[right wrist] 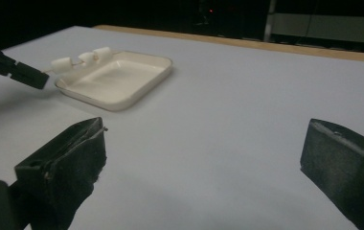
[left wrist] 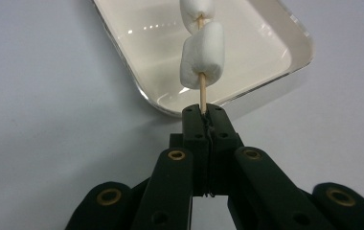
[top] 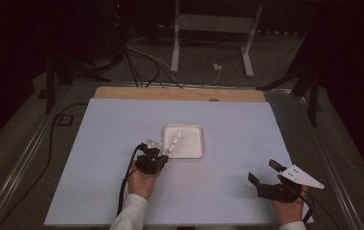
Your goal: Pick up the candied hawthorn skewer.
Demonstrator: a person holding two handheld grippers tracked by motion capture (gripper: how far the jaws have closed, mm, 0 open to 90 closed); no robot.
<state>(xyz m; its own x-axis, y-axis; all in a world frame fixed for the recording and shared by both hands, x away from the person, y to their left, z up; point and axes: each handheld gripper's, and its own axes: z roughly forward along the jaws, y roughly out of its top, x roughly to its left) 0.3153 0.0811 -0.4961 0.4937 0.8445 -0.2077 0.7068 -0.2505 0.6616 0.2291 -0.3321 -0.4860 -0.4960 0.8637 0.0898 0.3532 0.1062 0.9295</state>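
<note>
Left gripper [left wrist: 204, 112] pinches the skewer [left wrist: 202, 88] by its bare end, marshmallows [left wrist: 203, 55] pointing away over the tray [left wrist: 247, 62] (right gripper [right wrist: 204, 158] spread wide, idle).

White marshmallows [left wrist: 203, 53], pale wooden skewer [left wrist: 202, 91], white tray [left wrist: 285, 48], black claws, pale grey-blue table [top: 237, 124].
</note>
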